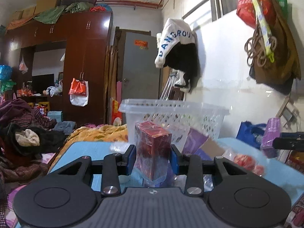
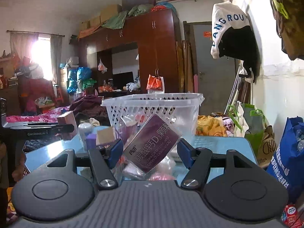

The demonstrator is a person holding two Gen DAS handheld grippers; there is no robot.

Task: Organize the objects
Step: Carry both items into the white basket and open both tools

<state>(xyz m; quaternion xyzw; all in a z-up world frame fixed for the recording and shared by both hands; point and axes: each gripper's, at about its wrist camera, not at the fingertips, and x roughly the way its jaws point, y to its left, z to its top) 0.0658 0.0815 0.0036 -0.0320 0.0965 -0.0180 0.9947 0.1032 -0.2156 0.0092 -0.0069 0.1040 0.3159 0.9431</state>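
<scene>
My left gripper (image 1: pixel 153 155) is shut on a dark red box in clear wrap (image 1: pixel 153 148) and holds it upright above the blue table (image 1: pixel 79 150), in front of the white plastic basket (image 1: pixel 176 112). My right gripper (image 2: pixel 150 150) is shut on a purple calcium box in a clear bag (image 2: pixel 152 146), tilted, in front of the same basket (image 2: pixel 152 104). The left gripper with the red box (image 2: pixel 65 118) shows at the left of the right wrist view. The right gripper's arm (image 1: pixel 288 142) with the purple box (image 1: pixel 270 134) shows at the right of the left wrist view.
Purple packets (image 1: pixel 195 138), a cardboard piece (image 2: pixel 103 135) and red-and-white wrapped items (image 1: pixel 247 161) lie on the table by the basket. A blue bag (image 2: pixel 286 157) and green bag (image 2: pixel 250 125) stand at the right wall. A bed with clothes (image 1: pixel 28 133) is at the left.
</scene>
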